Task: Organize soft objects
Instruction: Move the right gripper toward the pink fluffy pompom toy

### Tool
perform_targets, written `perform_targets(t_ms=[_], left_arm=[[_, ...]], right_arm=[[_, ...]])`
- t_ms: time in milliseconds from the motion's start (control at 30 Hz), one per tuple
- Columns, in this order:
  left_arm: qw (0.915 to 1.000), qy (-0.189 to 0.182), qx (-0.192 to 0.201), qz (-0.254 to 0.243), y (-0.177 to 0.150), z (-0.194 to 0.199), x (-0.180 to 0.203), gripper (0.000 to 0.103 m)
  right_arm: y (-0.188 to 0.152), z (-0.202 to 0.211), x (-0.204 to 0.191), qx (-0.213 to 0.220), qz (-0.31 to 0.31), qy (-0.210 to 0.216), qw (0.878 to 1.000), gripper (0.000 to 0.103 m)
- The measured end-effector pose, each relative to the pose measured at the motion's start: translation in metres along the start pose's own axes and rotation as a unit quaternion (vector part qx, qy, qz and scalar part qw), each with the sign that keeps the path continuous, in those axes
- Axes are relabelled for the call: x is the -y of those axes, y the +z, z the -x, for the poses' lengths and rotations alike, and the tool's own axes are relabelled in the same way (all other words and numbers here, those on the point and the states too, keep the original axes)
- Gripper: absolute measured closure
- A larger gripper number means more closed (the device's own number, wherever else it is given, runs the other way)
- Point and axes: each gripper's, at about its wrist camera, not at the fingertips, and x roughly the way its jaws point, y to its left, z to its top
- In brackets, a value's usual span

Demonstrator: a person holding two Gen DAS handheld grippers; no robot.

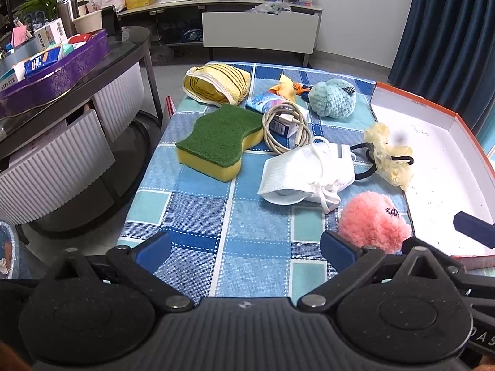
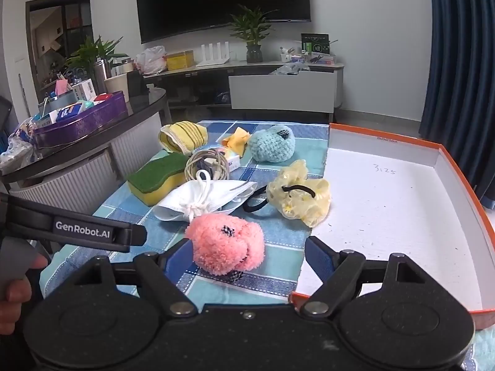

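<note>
Here the right gripper (image 2: 247,255) has its fingers (image 2: 318,255) spread to full width and holding nothing; the pink pom-pom (image 2: 227,242) sits on the cloth just ahead of them, nearer the left-hand finger, with a stretch of bare cloth between it and the other. The left gripper (image 1: 244,245) is likewise wide open and empty, its fingers (image 1: 337,247) over bare checked cloth, the pom-pom (image 1: 372,221) just beyond the right-hand one. Outward from there, the white face mask (image 1: 301,171) lies with its long axis running across the cloth, straps bunched at its near end. Beside it the yellow scrunchie (image 2: 298,196) with a black hair tie (image 2: 256,202) overlaps the near edge of the orange-rimmed tray (image 2: 464,179), whose white floor is nearly bare and open toward the right. The green-topped sponge (image 1: 218,140) lies with its long axis slanting toward the tabletop's (image 1: 191,225) left edge. Behind it sit a coiled cable (image 1: 286,126), a teal pom-pom (image 1: 332,99) and a yellow striped pouch (image 1: 216,83) near the far edge. The near strip of cloth is free, and the floor drops away to the left.
</note>
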Motion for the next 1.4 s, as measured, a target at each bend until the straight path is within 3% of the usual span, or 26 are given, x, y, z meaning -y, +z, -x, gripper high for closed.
perform_targets(t_ms=[267, 300, 633, 867, 1400], left_arm=[[1.0, 0.0, -0.001, 0.003, 0.003, -0.004, -0.003, 0.0], [1.0, -0.001, -0.001, 0.003, 0.003, -0.005, -0.003, 0.0], [1.0, -0.003, -0.001, 0.005, 0.004, -0.006, -0.004, 0.0], [1.0, -0.004, 0.0, 0.006, 0.004, -0.006, -0.004, 0.0], [1.0, -0.003, -0.001, 0.005, 0.006, -0.007, -0.004, 0.0]], right_arm=[[-0.004, 0.005, -0.017, -0.005, 0.009, 0.004, 1.0, 0.01], [0.002, -0.005, -0.003, 0.0, 0.006, 0.003, 1.0, 0.01], [0.003, -0.008, -0.009, -0.005, 0.014, 0.006, 1.0, 0.01], [0.004, -0.008, -0.007, -0.029, 0.009, 0.012, 0.999, 0.01], [0.002, -0.013, -0.01, -0.01, 0.021, 0.01, 1.0, 0.01]])
